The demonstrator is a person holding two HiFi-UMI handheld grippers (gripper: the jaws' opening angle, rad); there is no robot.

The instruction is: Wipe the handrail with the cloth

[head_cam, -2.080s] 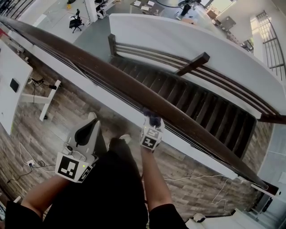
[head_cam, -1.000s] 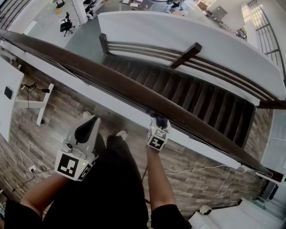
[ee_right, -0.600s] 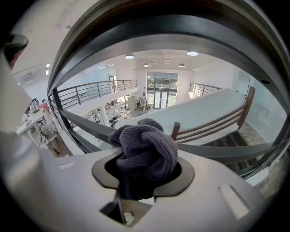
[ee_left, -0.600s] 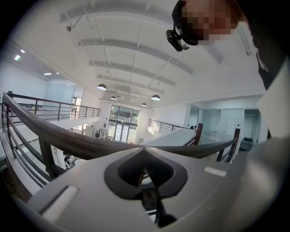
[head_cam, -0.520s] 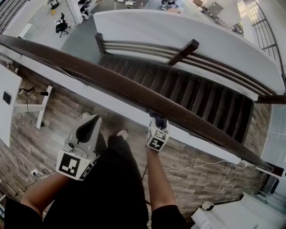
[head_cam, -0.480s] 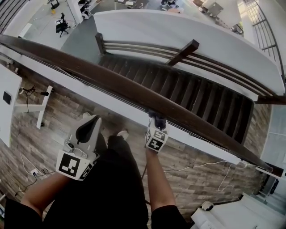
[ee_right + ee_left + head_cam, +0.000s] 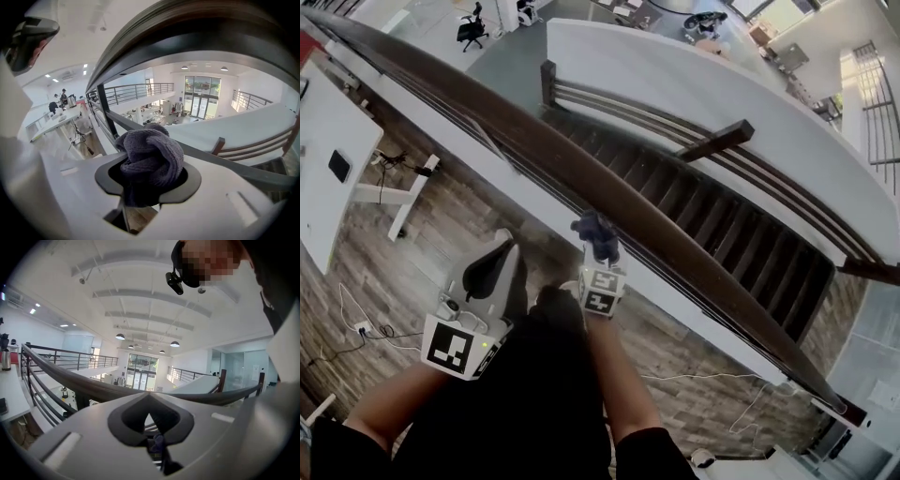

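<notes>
Both are closed, right gripper (image 7: 600, 255) on the cloth (image 7: 595, 232), left gripper (image 7: 500, 249) empty; the wad could be dragged loose by handrail (image 7: 694, 260) friction.

Open-plan office bldg, upper mezzanine level. Evidence: handrail (image 7: 675, 253) over staircase (image 7: 722, 216); office chair (image 7: 472, 28) on floor below; white desk (image 7: 328, 169); glazed entrance (image 7: 202, 104); pendant lamps (image 7: 120, 336).

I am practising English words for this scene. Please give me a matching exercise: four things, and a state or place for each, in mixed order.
1 cloth
2 handrail
3 left gripper
4 right gripper

a shut, empty, held low
b dark brown, running diagonally
c bunched, purple-grey
d shut on the cloth, close to the handrail

Pairs: 1-c, 2-b, 3-a, 4-d
</notes>
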